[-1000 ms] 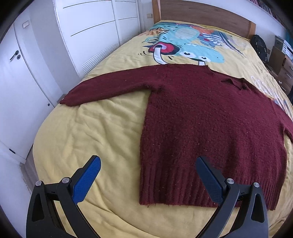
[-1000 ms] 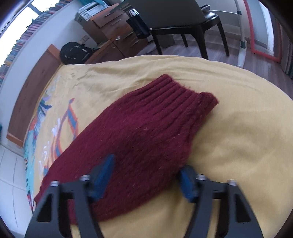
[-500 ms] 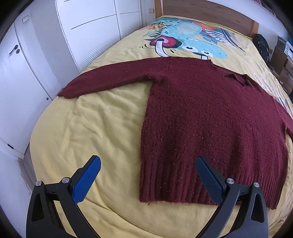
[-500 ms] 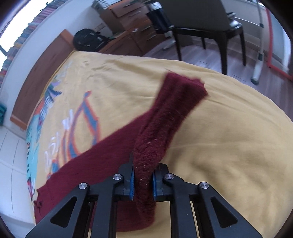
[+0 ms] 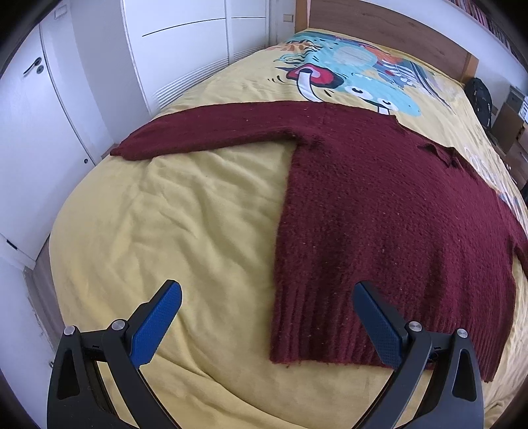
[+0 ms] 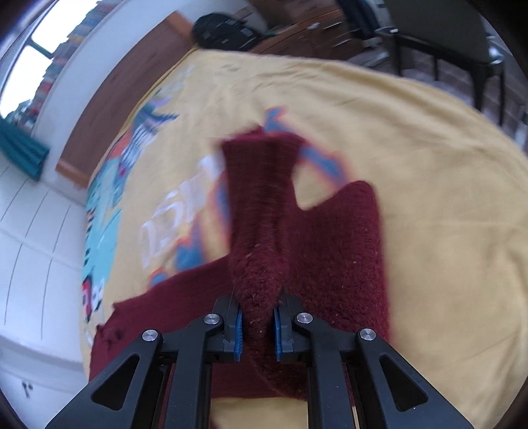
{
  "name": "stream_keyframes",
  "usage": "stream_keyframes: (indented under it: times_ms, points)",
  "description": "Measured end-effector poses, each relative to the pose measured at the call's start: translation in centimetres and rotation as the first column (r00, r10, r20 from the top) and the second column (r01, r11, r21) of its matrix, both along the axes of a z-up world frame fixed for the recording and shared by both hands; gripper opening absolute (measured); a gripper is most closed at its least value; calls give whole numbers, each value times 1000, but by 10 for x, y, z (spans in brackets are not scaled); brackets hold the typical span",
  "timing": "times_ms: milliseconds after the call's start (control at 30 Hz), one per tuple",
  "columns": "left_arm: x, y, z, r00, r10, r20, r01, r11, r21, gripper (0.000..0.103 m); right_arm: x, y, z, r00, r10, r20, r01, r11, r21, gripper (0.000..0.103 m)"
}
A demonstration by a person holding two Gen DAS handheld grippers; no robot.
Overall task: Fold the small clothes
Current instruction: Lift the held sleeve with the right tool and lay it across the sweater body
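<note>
Pinching the sweater's right sleeve (image 6: 260, 211) between my right fingers (image 6: 258, 325), I hold it lifted off the bed (image 6: 429, 171), its cuff end standing up ahead of the blue pads (image 6: 238, 333). My left fingers (image 5: 267, 325) are spread wide and hold nothing; they hover above the yellow cover near the sweater's ribbed hem, the right-hand pad over the hem, the other over bare cover.

The sweater (image 5: 379, 214) lies flat on the bed, front spread out, one dark red garment only. The left view shows its whole body, the collar and the left sleeve (image 5: 204, 135) stretched straight out toward the bed's edge by the white wardrobe (image 5: 184, 49). That view does not show the raised sleeve at all; it runs off the right edge of the frame. The right view shows that sleeve in my grip and part of the body (image 6: 336, 264) beneath it, but it is blurred, so the knit detail is hard to read there.

I count one sweater, two sleeves, one bed with a cartoon print (image 5: 346, 76) and a wooden headboard (image 5: 379, 23). The right view adds one dark chair (image 6: 455, 36) and a black bag (image 6: 217, 29) beyond the bed; the left view also catches the bag (image 5: 480, 95).
</note>
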State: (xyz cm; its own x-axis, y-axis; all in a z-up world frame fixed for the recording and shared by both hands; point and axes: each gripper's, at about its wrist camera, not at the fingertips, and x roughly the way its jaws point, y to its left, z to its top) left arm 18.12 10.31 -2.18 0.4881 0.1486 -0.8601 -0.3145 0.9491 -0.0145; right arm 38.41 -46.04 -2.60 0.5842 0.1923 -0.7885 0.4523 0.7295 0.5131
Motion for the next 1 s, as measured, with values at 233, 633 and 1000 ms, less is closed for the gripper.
stream_keyframes:
  times_ms: [233, 633, 1000]
  points:
    - [-9, 18, -3, 1000, 23, 8, -23, 999, -24, 102, 41, 109, -4, 988, 151, 12, -151, 985, 88, 13]
    - [-34, 65, -11, 994, 112, 2, -111, 992, -65, 102, 94, 297, 7, 900, 436, 23, -437, 896, 77, 14]
    - [-49, 87, -15, 989, 145, -2, -145, 987, -75, 102, 107, 391, -5, 835, 549, 28, -550, 834, 53, 14]
